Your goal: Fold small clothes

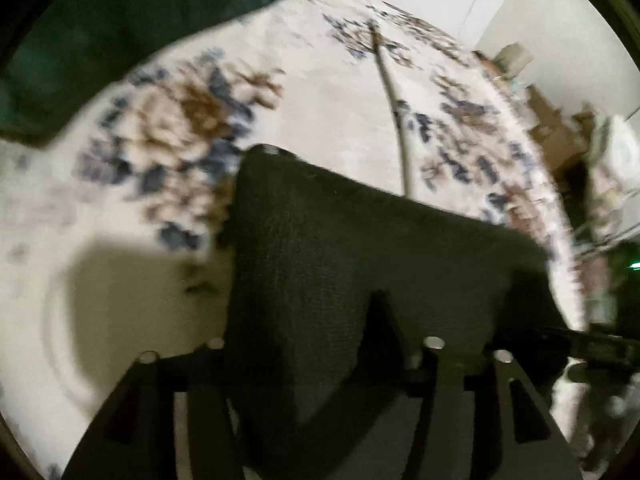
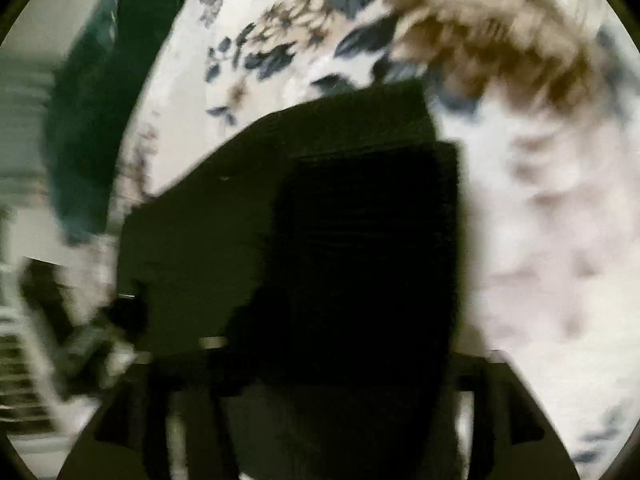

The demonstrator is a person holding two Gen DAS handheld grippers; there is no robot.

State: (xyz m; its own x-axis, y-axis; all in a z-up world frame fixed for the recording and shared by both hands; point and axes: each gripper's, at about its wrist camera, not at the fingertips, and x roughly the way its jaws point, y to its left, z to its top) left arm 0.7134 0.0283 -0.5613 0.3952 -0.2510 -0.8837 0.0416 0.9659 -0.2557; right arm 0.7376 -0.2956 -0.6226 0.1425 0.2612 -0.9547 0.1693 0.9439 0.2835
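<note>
dark cloth point(image 1: 360, 248) over a floral sheet point(image 1: 332, 120)
both views blurry. cloth runs between left gripper point(image 1: 324, 352) and right gripper point(image 2: 336, 356) jaws; can't tell if they're pinching or spread.

No text, label, brand, number or sign can be read in either wrist view; both pictures are blurred by motion and dim.

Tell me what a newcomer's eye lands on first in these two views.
A dark knit garment fills the lower middle of both views, draped between each claw's fingers. Under it spreads a cream bedcover with blue and brown flowers. A dark green cushion sits at the upper left.
</note>
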